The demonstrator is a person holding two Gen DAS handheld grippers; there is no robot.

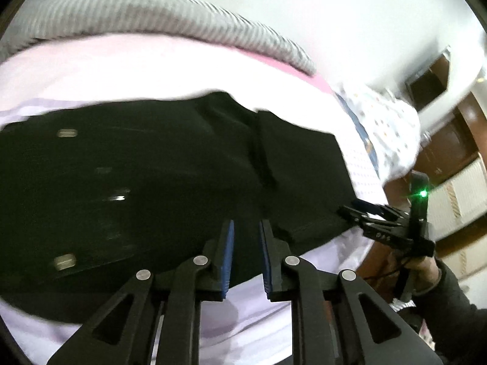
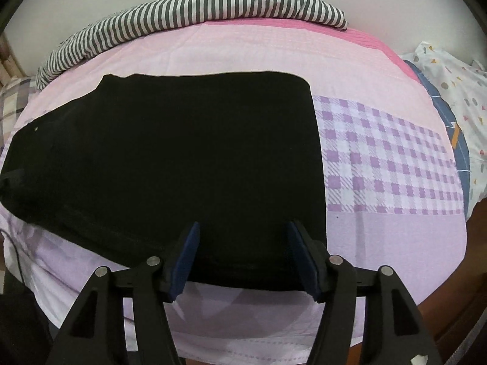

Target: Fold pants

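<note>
Black pants (image 2: pixel 182 158) lie folded and flat on the bed, with the fold edge to the right and metal buttons toward the left (image 1: pixel 65 133). My left gripper (image 1: pixel 247 223) hovers over the near edge of the pants (image 1: pixel 152 182). Its blue pads stand a narrow gap apart with nothing between them. My right gripper (image 2: pixel 243 225) is open wide above the near right corner of the pants, also with nothing in it. In the left wrist view the right gripper (image 1: pixel 356 210) reaches the pants' right corner, with a green light on its body and a hand (image 1: pixel 426 273) holding it.
The bed cover (image 2: pixel 380 158) is pink with a purple check patch. A grey-striped cloth (image 2: pixel 197 9) lies bunched along the far edge. A dotted white pillow (image 2: pixel 450 70) sits at the right. Brown wooden furniture (image 1: pixel 441 143) stands beyond the bed's right side.
</note>
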